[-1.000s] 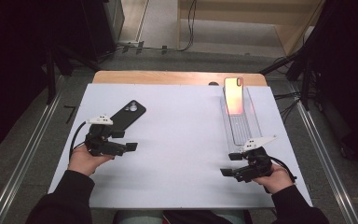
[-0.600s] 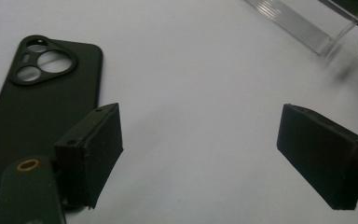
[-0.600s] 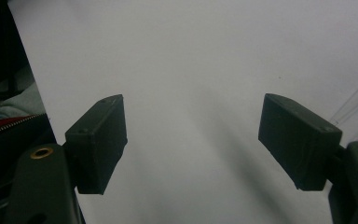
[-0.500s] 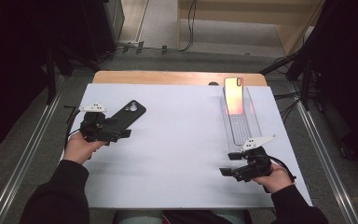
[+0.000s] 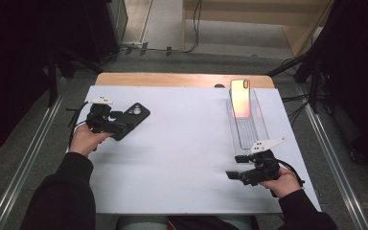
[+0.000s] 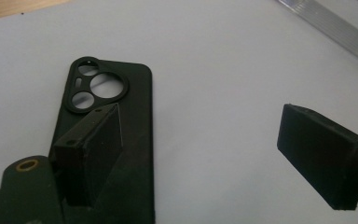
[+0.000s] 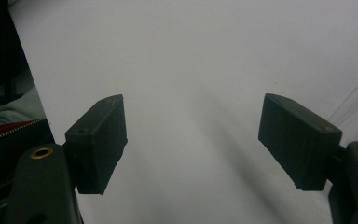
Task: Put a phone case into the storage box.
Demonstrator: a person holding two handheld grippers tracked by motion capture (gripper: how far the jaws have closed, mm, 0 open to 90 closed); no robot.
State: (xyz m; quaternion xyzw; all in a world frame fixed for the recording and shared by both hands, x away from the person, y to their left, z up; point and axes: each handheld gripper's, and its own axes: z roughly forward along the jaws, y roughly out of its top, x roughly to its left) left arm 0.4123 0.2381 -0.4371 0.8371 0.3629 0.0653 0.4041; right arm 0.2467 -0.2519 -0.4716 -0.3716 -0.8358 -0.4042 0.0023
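My left gripper (image 6: 205, 154) over the black phone case (image 6: 121, 140) on the desk (image 5: 187, 143), jaws wide apart, empty, my right gripper (image 7: 191, 140) likewise gaping, near the clear tray (image 5: 256, 134)

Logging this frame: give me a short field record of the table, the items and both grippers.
surface: white table
case: black phone case, flat, at the table's left, camera cutouts facing up
phone: phone, upright in the clear tray, at the table's right
left gripper: left gripper open, one jaw over the case
right gripper: right gripper open, over bare table near the tray
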